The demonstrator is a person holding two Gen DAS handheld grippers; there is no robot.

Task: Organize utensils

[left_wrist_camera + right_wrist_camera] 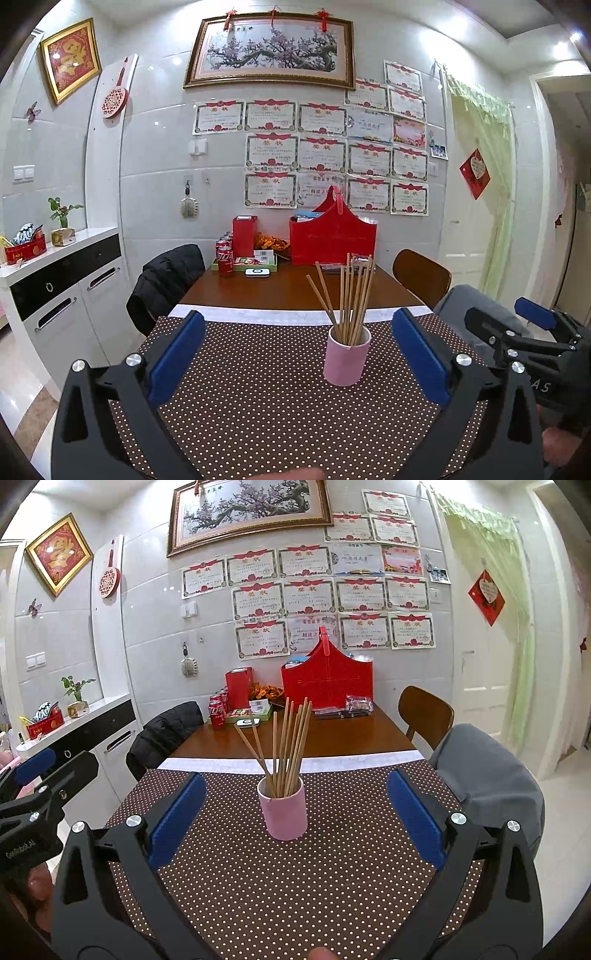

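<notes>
The chopsticks are standing bundled in the pink cup on the dotted table, apparently all collected. Both the left gripper and right gripper are sitting with jaws wide apart, gripping nothing; backing away slowly would be avoiding a knocked cup.

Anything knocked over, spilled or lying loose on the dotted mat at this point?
Nothing stands out. The pink cup stands upright on the dotted mat with all the chopsticks inside it, fanned out, none loose. Both grippers are open and empty.
</notes>
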